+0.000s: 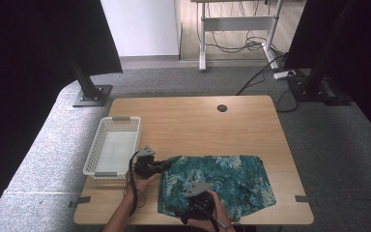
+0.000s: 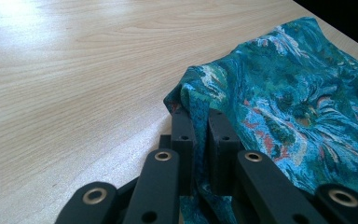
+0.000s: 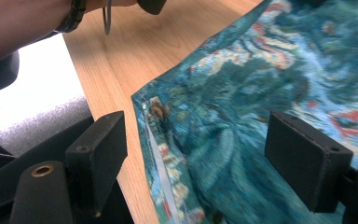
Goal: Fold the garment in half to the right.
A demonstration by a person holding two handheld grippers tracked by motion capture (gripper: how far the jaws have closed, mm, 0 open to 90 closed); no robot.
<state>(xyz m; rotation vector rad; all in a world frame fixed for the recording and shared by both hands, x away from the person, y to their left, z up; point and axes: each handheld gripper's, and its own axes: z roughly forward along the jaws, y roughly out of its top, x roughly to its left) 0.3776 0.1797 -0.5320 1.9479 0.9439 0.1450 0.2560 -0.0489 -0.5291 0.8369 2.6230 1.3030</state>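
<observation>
The far-left corner of the teal patterned cloth (image 2: 279,93) is pinched by the left gripper (image 2: 199,116), while the right gripper (image 3: 196,140) is held wide apart over its near-left edge.

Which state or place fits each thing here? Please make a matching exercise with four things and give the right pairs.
Things:
1. left tongs
2. right tongs
3. cloth
4. basket

States or places:
A. white, at the table's left edge
B. open, above the cloth's near left corner
C. teal with a flower print, spread on the near part of the table
D. shut on a fold of the cloth

Pairs: 1-D, 2-B, 3-C, 4-A
</observation>
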